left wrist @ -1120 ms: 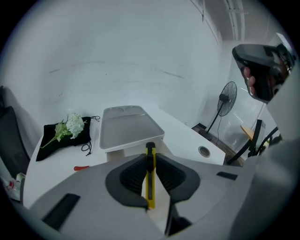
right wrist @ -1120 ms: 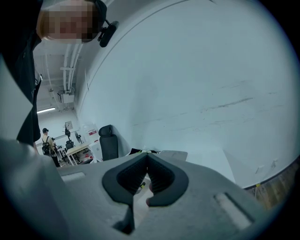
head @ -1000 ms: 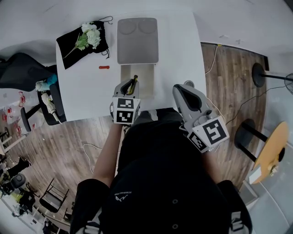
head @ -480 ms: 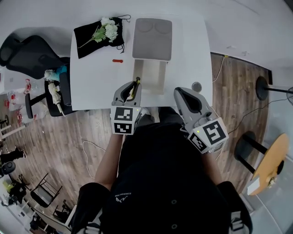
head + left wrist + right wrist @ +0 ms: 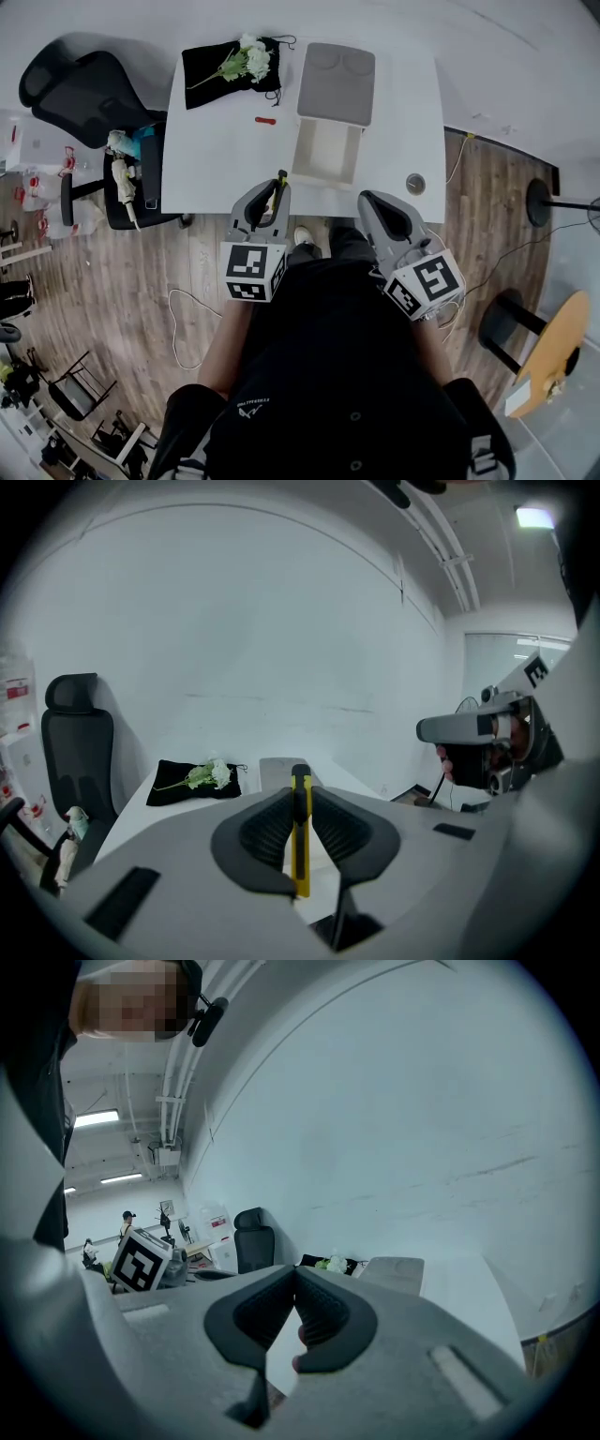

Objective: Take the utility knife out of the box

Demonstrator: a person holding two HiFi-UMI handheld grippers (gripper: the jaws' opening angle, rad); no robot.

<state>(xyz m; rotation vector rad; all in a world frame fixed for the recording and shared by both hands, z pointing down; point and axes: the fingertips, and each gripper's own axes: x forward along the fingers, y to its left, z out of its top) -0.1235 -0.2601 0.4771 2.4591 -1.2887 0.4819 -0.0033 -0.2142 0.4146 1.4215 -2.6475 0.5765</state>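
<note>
Firmly — utility knife (image 5: pixel 300 864) in left tool (image 5: pixel 300 794)

Box (image 5: pixel 327 153) on table (image 5: pixel 214 161), flowers (image 5: pixel 251 58) on cloth (image 5: pixel 208 67) to its left

I note the knife (image 5: pixel 300 850): yellow body, black slider, edge-on, clamped in left gripper (image 5: pixel 278 186), apart from the box (image 5: pixel 325 150), which stands white, open, grey lid back.

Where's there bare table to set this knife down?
The widest bare patch is the front left of the table, bordered by the black cloth, the small red thing and the open box. A narrower strip runs right of the box, beyond the round disc. The back left is crowded.
</note>
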